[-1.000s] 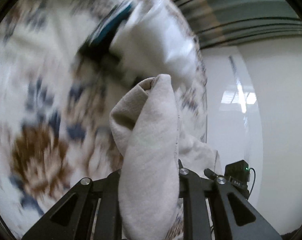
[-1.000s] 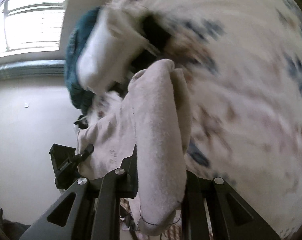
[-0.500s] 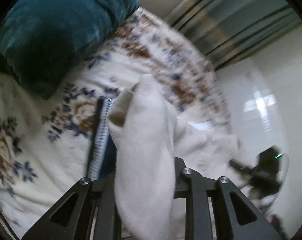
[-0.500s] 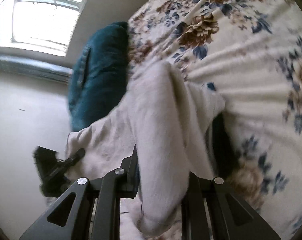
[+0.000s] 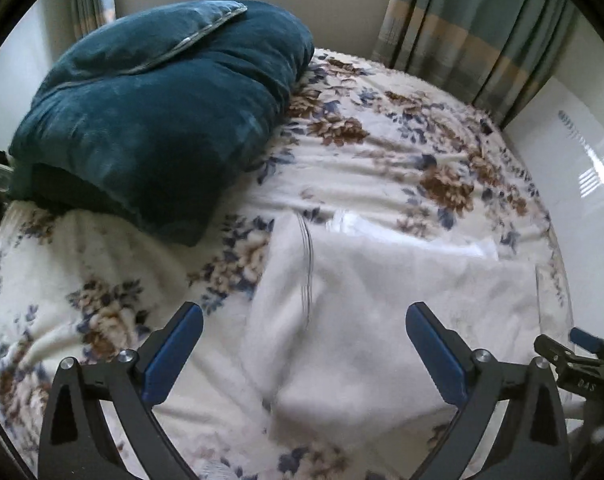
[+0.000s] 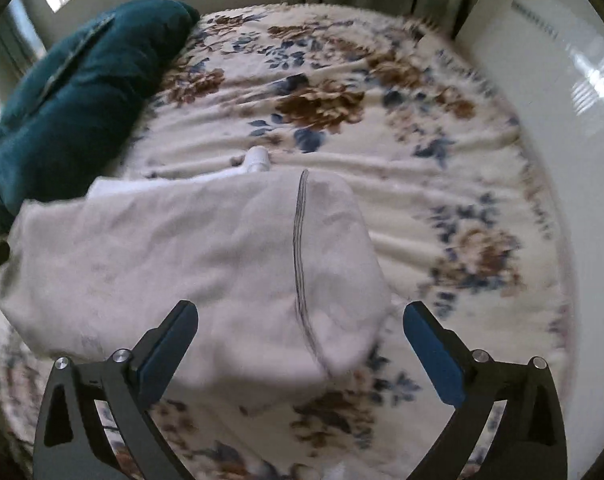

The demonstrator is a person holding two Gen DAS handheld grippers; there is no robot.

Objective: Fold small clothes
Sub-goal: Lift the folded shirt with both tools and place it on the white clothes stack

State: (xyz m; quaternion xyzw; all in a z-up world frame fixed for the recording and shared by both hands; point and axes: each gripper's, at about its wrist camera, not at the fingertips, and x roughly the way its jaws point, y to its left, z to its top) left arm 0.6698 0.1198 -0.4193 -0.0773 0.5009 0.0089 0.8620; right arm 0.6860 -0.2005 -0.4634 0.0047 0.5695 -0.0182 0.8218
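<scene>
white garment (image 5: pixel 382 300) lies spread flat on floral bed (image 5: pixel 362 152), near teal pillow (image 5: pixel 153 112). left gripper (image 5: pixel 302 344) and right gripper (image 6: pixel 299 344): jaws released, holding nothing. step: lay-out done, fold pending. next: regrasp near edge, carry across.

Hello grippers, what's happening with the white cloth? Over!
Left hand-held gripper open, right hand-held gripper open. White cloth lies released on floral blanket. Teal pillow off to the side, clear.
</scene>
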